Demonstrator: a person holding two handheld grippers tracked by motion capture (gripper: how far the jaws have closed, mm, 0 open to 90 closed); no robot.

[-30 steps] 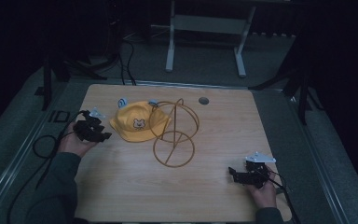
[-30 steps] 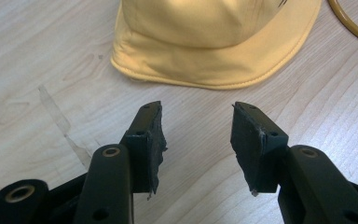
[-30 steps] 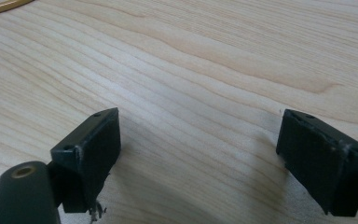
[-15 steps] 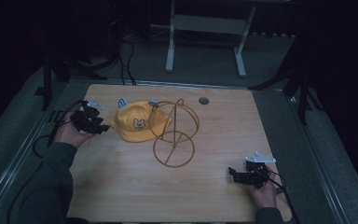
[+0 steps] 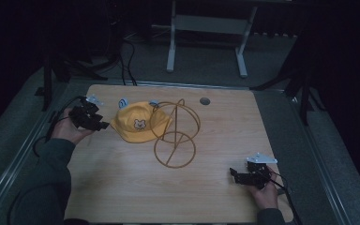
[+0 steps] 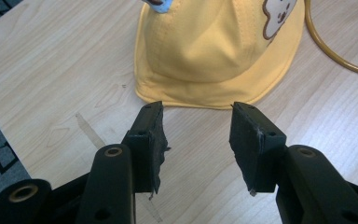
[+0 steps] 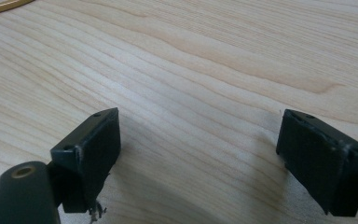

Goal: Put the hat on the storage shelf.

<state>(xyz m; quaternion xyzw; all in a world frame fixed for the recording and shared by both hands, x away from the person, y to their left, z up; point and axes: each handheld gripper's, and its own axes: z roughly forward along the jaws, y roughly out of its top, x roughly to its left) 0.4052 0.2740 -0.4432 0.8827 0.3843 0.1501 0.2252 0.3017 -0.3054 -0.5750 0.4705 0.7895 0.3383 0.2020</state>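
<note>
You are holding the left tool (image 5: 104,125) at the left of the high view, just beside the brim of the yellow hat (image 5: 138,122). Its jaws are standing moderately apart and empty, pointing at the brim's near edge, most likely so you can pinch the fabric there. In the left gripper view the hat (image 6: 214,51) is lying flat on the table (image 6: 51,70), its bear patch facing up, the brim just past the jaw tips.

Toward the middle, the wire stand (image 5: 176,133) is sitting against the hat's right side, its round base on the table and its hoop rising behind, probably as a place for the hat.

At the lower right, you are resting the right tool (image 5: 234,175) low over bare wood, jaws spread wide and empty, well apart from both, seemingly waiting.
</note>
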